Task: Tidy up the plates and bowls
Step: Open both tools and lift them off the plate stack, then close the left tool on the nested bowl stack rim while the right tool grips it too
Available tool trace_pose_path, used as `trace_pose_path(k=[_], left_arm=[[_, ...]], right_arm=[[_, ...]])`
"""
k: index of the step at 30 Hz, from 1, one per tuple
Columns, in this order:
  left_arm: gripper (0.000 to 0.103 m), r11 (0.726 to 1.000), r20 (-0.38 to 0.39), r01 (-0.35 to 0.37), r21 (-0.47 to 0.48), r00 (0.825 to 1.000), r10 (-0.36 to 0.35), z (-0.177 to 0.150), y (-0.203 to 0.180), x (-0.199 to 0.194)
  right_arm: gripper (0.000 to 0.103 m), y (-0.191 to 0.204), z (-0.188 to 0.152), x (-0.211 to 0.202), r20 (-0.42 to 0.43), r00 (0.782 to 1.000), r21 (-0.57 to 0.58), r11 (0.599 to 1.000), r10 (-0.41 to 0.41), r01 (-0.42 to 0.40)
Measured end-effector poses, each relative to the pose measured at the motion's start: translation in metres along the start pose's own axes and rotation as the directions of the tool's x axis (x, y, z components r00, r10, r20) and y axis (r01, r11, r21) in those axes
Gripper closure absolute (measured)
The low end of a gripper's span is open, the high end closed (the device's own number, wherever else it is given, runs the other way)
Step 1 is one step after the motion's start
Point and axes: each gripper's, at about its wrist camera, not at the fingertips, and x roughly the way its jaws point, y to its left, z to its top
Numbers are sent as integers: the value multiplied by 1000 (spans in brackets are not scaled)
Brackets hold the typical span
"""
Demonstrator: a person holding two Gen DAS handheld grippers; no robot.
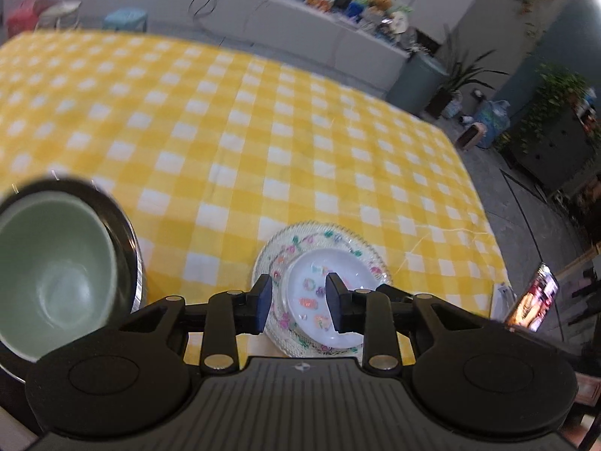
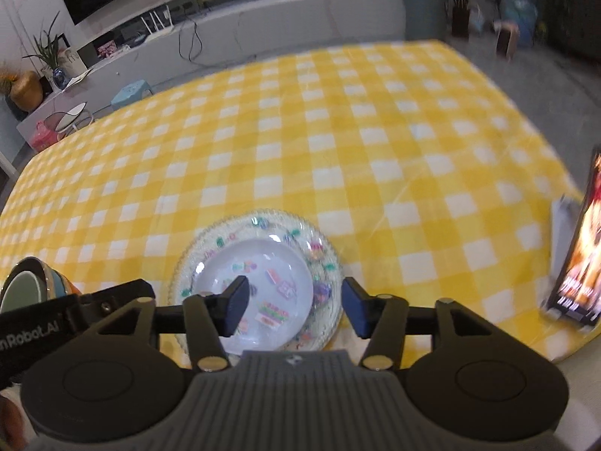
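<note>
Small white plate [image 2: 259,297] with coloured stickers sits on a larger floral-rimmed plate [image 2: 210,240] on the checked table [image 2: 338,131]. Left gripper [image 1: 298,302] and right gripper [image 2: 296,308]: fingers apart, holding nothing.

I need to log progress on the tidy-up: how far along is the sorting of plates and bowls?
Looks done: the small white plate sits stacked on the patterned glass plate, and the green bowl is nested in a steel bowl. In hand: nothing; the left gripper and right gripper are both open above the plates. Left: no other loose dishes show on the checked tablecloth.
</note>
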Motion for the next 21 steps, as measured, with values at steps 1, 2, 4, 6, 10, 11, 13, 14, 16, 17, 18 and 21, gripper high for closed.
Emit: trace_pose_path(k=[1,2,4,6,10,11,13,14,16,17,18,21], left_arm=[[68,1000,16,-1,18,1000,0,2,0,-7],[68,999,31,-1,35,1000,-1,5,0,-15],[66,998,60,-14,68,998,10,10,1,-28],[65,997,73,-25,78,997,19,15,8,-42],[55,999,93,-31,44,995,27,23,33,-68],[53,998,99,-44,41,994,39,24,40,-74],[53,997,103,-67,35,993,63,26,54,-83],[53,997,109,-71,24,992,68,25,62,-89],[47,997,124,-83,-2,989,82,26,76,-99],[44,996,128,-93,-7,987,94,26,83,-103],[42,994,131,-105,-8,986,106,25,89,-106],[36,990,141,-140,-20,980,142,23,106,-113]], right_arm=[[34,3,1,-7,32,999,-11,1000,-2,2],[33,6,2,-14,62,998,-20,1000,4,-3],[33,13,5,-24,83,996,-26,1000,15,-13],[33,19,8,-31,80,996,-21,999,28,-26],[33,37,10,-45,105,993,-40,998,56,-52],[33,42,10,-47,109,992,-51,997,63,-57],[33,56,11,-49,104,992,-72,995,76,-68],[32,62,11,-49,98,991,-76,994,87,-80],[32,73,9,-50,87,989,-72,991,116,-110],[32,77,9,-50,78,988,-71,989,132,-127],[32,83,7,-51,70,986,-69,987,149,-144],[32,98,3,-53,62,979,-67,979,195,-191]])
